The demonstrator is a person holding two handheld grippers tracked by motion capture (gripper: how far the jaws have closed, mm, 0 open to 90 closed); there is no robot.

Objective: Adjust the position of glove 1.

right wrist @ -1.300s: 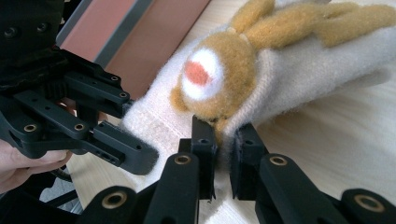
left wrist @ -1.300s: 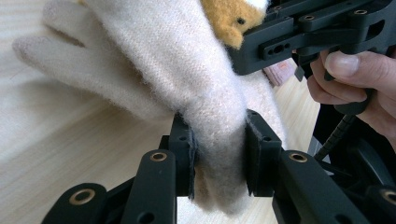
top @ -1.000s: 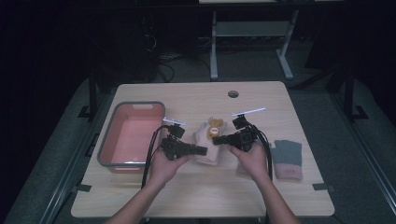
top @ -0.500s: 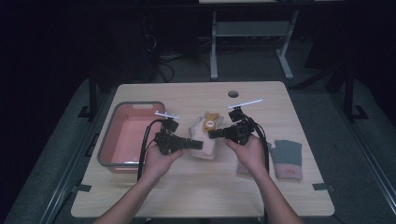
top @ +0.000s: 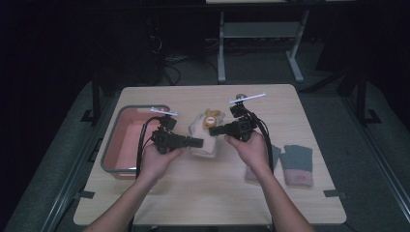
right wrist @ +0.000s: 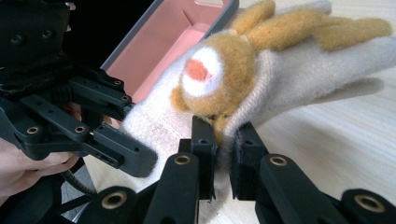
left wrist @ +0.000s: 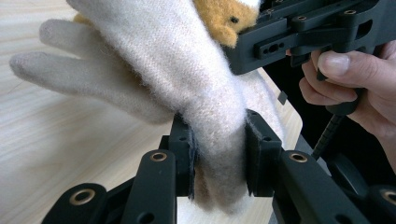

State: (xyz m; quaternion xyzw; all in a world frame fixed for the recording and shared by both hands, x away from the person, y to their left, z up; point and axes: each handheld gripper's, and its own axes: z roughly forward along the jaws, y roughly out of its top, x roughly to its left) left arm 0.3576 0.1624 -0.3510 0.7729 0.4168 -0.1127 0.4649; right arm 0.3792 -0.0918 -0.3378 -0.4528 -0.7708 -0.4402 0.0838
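Rising off the table (top: 203, 193), both tools have lifted the cream glove (top: 203, 137).

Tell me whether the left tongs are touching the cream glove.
Touching. The left gripper view shows the left tongs with both pads pressed into the cream glove, squeezing its fabric.

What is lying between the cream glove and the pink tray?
In the high view, the left gripper lies between the cream glove and the pink tray, its fingers shut on the glove.
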